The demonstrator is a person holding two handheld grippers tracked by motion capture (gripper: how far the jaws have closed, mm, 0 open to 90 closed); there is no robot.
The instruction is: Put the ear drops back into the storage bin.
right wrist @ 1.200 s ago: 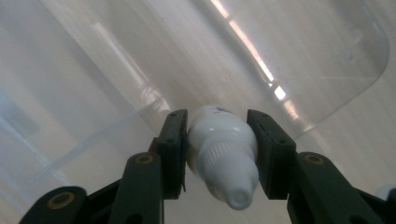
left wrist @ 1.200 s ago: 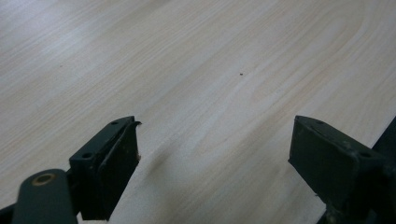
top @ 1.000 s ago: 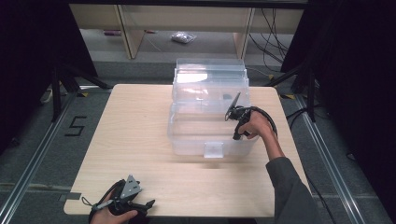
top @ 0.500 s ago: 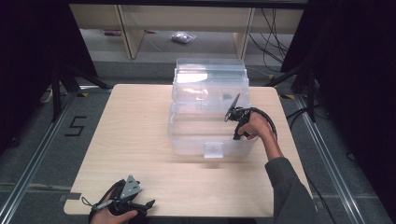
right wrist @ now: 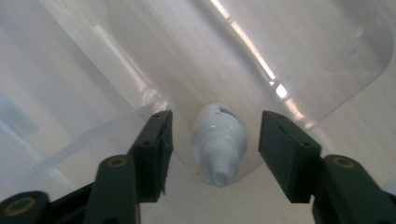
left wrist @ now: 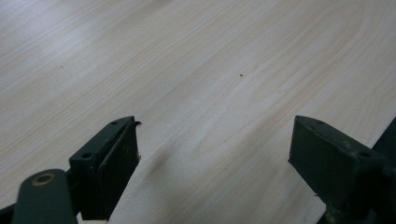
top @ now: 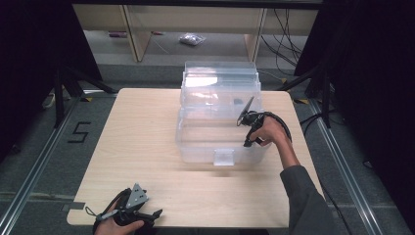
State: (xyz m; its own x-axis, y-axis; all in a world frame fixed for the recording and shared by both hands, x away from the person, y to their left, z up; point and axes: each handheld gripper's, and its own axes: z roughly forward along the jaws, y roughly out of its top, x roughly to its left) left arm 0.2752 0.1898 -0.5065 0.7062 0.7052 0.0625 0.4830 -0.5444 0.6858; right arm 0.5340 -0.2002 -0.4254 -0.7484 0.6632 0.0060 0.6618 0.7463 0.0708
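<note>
A pale wood-grain bench (top: 147, 142) carries a clear plastic storage bin (top: 218, 132) at its centre, smooth-walled, rounded at the corners, glare streaking across it. Down inside the bin lies a small white dropper bottle (right wrist: 218, 140), ribbed cap and tapered nozzle pointing toward the camera in the right gripper view. The right tongs (right wrist: 214, 149) reach into the bin at its right side, jaws spread, one on each side of the bottle and not touching it. At the near left corner of the bench, the left tongs (left wrist: 212, 163) sit low over bare wood, jaws wide apart, holding nothing.
</note>
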